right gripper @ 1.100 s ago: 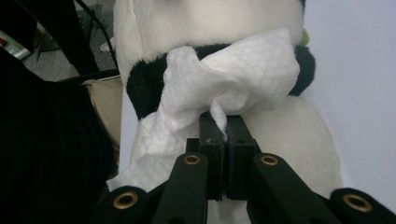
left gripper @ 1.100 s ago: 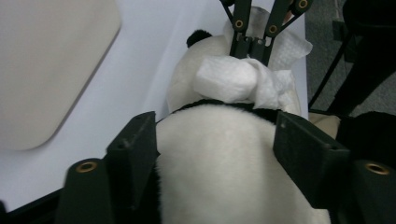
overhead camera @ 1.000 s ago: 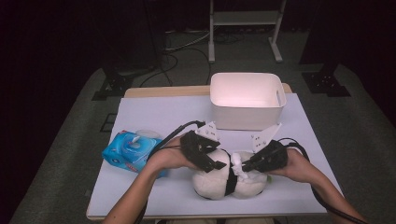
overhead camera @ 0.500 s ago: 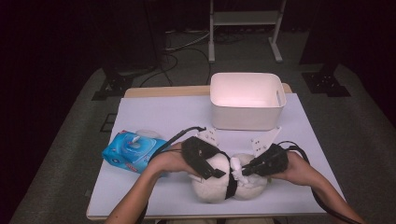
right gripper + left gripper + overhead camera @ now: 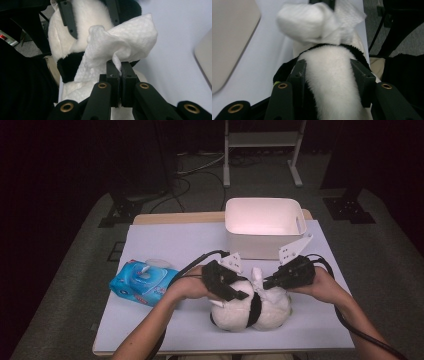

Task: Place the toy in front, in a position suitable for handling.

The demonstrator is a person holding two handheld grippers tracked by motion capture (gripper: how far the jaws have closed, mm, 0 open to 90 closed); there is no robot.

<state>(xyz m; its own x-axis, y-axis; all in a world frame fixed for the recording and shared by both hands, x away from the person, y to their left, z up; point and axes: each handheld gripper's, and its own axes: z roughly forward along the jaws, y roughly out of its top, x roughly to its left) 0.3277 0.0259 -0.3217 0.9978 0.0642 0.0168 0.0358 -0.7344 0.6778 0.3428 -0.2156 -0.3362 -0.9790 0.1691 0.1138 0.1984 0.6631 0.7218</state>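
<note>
White sheeting covers our table. Our left gripper has just been closing, its jaws now pressing both sides of the plush lying at the near edge. Our right gripper pinches a wipe just above the plush. Beyond stands the bin; the wipes pack lies left.

Plush toy at table's near edge, bin behind it, wipes pack left.
</note>
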